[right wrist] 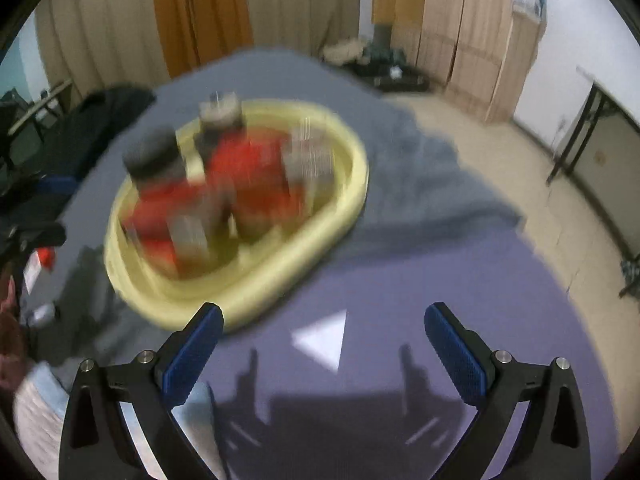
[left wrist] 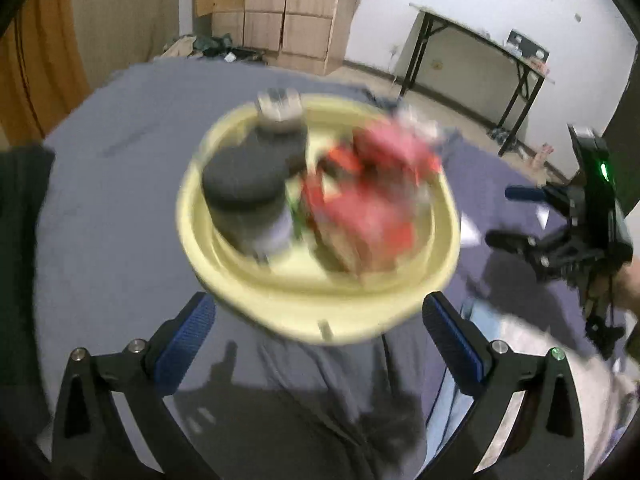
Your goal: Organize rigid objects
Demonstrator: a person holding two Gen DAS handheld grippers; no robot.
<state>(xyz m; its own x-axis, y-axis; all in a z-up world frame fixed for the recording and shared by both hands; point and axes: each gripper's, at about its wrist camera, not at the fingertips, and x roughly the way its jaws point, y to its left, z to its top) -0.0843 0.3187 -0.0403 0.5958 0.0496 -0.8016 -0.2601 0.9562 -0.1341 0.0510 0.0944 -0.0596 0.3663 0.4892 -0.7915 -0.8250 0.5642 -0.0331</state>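
**Motion blur smears the tray and its load in both views**

In the left wrist view the pale yellow oval plastic tray (left wrist: 320, 304) at centre frame is smeared, and the dark round-lidded jar (left wrist: 244, 184) and red packets (left wrist: 372, 196) in it show no readable labels. The right wrist view blurs the same tray (right wrist: 248, 300) at centre left; how many containers it holds cannot be told. At that view's left edge a black gripper (right wrist: 24, 236) is cut off. The black folding table (left wrist: 480, 60) at upper right holds items too small to identify.
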